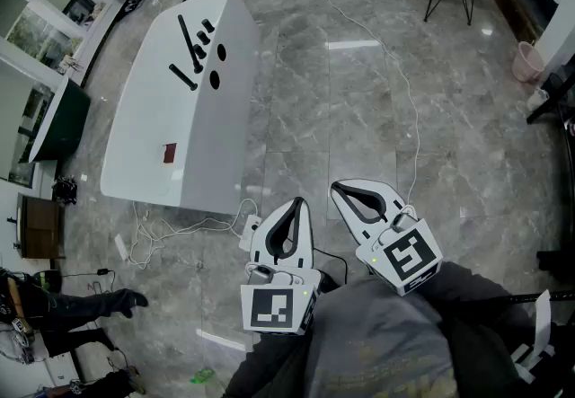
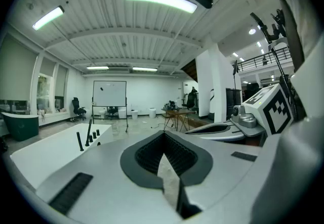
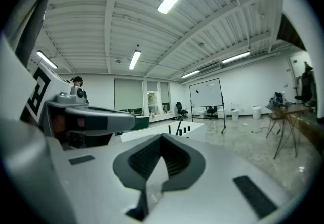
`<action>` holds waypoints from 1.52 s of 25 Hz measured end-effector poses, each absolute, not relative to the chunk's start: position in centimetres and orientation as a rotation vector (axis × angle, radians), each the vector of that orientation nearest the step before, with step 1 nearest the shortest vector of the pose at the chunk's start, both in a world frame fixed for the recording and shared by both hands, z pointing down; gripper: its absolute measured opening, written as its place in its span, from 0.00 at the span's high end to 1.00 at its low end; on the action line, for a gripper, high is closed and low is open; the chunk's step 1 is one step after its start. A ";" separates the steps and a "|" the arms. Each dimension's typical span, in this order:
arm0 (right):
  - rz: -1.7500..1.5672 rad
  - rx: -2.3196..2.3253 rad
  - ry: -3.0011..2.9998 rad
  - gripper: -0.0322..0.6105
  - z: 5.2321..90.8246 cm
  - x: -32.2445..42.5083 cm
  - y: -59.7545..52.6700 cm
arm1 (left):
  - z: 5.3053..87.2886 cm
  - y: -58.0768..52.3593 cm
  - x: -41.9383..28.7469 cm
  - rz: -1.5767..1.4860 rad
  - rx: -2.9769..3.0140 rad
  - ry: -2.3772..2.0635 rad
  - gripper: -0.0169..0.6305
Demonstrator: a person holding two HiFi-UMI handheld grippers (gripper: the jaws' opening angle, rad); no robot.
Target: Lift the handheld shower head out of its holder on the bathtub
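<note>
Floor, left: a dark green tub (image 1: 65, 122) is set by the windows, just beside the white bathtub (image 1: 153, 145).

Bathtub deck, far end: the black handheld shower head (image 1: 188, 40) is seated in its holder, a long rod leaning among shorter black fittings (image 1: 206, 31). It is touched by neither gripper and lies well apart from both. In the left gripper view it is seen as a slanted rod (image 2: 89, 130) at the left; in the right gripper view it is found near the centre (image 3: 178, 126).

Floor, near end of the bathtub: white cables (image 1: 171, 227) are strewn in loops.

Foreground, centre: the left gripper (image 1: 298, 203) is held roughly level, its jaws brought together with nothing between them, as confirmed in its own view (image 2: 163, 132).

Just to its right: the right gripper (image 1: 338, 188) is likewise held with jaws together and empty (image 3: 162, 136).

Far right: a pink bin (image 1: 526, 62) is placed on the grey marble floor (image 1: 359, 118).
</note>
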State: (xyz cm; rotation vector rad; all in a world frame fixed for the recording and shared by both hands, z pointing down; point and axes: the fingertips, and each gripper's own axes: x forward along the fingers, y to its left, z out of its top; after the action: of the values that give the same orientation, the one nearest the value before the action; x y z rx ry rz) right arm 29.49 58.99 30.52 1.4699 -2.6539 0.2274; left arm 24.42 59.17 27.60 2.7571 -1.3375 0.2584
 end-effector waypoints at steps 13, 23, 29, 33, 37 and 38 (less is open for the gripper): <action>0.231 1.435 -2.716 0.94 29.7 36.8 58.9 | 28.1 60.1 32.1 0.325 2.730 -1.354 0.97; 0.326 1.351 -2.758 0.94 31.8 36.5 56.7 | 29.3 58.4 31.1 0.370 2.649 -1.470 0.97; 0.349 1.283 -2.768 0.94 33.3 35.4 53.6 | 30.7 54.9 29.9 0.357 2.596 -1.510 0.97; 0.347 1.265 -2.770 0.94 33.3 34.6 50.6 | 30.8 52.0 29.3 0.340 2.598 -1.508 0.97; 0.351 1.254 -2.768 0.94 33.2 33.7 47.4 | 30.8 49.1 28.1 0.331 2.575 -1.530 0.97; 0.356 1.244 -2.769 0.94 33.3 33.2 46.7 | 30.9 48.3 27.6 0.330 2.562 -1.535 0.97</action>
State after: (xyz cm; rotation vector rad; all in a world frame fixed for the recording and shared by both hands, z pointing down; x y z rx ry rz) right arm 33.25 46.66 33.34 1.2439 -2.7695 0.3557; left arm 27.63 48.30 30.90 2.5621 -1.5350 0.3302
